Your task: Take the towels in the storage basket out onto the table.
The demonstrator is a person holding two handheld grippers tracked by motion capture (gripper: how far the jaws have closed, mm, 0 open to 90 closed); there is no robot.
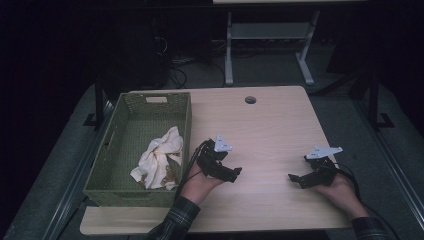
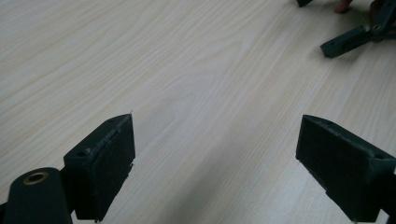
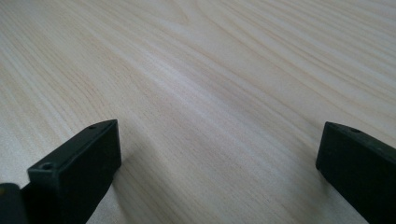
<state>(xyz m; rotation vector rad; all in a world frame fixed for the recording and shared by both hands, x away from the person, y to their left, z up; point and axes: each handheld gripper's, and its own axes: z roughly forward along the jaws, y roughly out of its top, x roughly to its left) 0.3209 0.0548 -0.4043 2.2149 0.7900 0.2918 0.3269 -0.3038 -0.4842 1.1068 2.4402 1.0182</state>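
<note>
While nothing is pinched by either of them, the left tongs (image 1: 235, 171) and the right tongs (image 1: 295, 178) are seen low in the middle of the high view, each held in a hand just above the pale wood-grain counter (image 1: 270, 125) and pointed toward the other. In the left gripper view the left tongs (image 2: 215, 158) are spread wide, with bare counter (image 2: 187, 70) between the two black jaws; at the upper right of that frame the tips of the right tongs (image 2: 345, 41) are seen farther off. In the right gripper view the right tongs (image 3: 219, 163) are likewise spread, and only wood grain (image 3: 210, 70) lies between the jaws.

Outward from the left tongs, toward the left of the high view, an olive-green woven rectangular basket (image 1: 112, 145) stands on the counter's left edge. A crumpled cream-and-tan cloth (image 1: 160, 160) lies inside it, at the lower right of the basket's floor, near the wall closest to the left tongs. A round grommet hole (image 1: 250, 99) is set in the counter toward the upper middle.

Judged from this arrangement, the cloth is already put away in the basket and both tongs are parked over the bare counter, so the work appears to be at rest, at or near its end. If more is called for, the left tongs would have to be swung left over the basket's wall and lowered onto the cloth, since it is the nearer of the two.
</note>
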